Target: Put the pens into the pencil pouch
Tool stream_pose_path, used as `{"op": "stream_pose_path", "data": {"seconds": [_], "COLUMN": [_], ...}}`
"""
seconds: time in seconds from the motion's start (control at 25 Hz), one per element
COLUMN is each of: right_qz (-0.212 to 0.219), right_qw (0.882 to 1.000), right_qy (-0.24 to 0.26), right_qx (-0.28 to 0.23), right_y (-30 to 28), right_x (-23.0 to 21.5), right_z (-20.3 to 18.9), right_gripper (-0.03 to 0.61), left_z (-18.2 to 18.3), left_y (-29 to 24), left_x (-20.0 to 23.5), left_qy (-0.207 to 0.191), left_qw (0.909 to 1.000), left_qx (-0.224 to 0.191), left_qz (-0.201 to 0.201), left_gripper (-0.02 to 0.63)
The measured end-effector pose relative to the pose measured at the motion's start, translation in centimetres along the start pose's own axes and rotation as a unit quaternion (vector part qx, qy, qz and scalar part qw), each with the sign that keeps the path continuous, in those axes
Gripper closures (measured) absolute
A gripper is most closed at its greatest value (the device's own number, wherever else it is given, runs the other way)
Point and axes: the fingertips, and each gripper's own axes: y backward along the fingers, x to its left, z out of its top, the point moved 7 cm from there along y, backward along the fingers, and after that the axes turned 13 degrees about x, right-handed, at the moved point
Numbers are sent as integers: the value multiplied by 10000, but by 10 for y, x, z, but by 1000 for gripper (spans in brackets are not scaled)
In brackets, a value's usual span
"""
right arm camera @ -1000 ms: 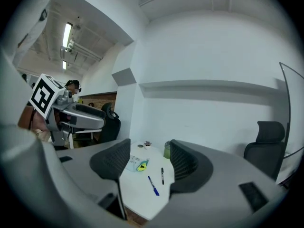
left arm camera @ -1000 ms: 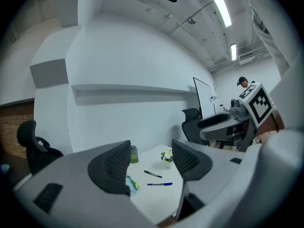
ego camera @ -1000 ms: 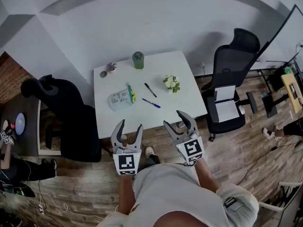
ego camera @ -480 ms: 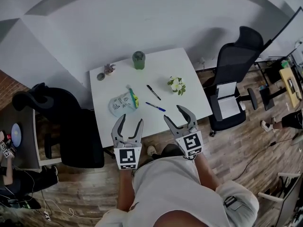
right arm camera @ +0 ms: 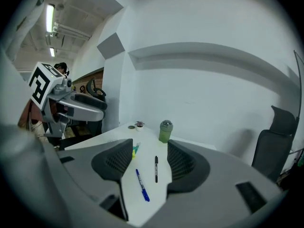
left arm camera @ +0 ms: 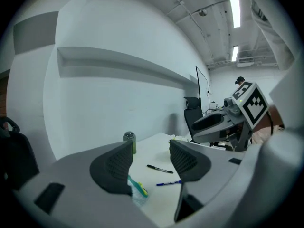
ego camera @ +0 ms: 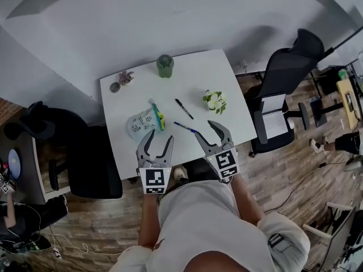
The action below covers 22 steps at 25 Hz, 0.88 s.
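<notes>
Jaws closing empty on left gripper [ego camera: 160, 136], right gripper [ego camera: 204, 128], blue pen [ego camera: 184, 127], black pen [ego camera: 181, 109] parallel, diagonal

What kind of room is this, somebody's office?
Most likely an office or lab workspace. A white table stands against the wall with a black swivel office chair on each side, and long strip lights run along an open ceiling with exposed pipes.
</notes>
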Motion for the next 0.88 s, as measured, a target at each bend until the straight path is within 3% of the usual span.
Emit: {"op": "stream_pose_path", "data": {"seconds": [0.4,0.88], "right_qz": [458,1056], "right_qw": [9964,9823], "right_qy": [-122,-174], "right_qx": [697,1538], "right_y": [-67,-130], "right_x": [-33,-48], "right_z": [-25,-66], "right_gripper": [348,380], "left_z": [-10,-30], "left_y": [-67,-120], "left_x": [12,11], "left_qy": [248,441], "left_qw": [9973,9873], "left_qx": [691,1522], "left_qz": [-64,-150], "left_gripper": [385,400]}}
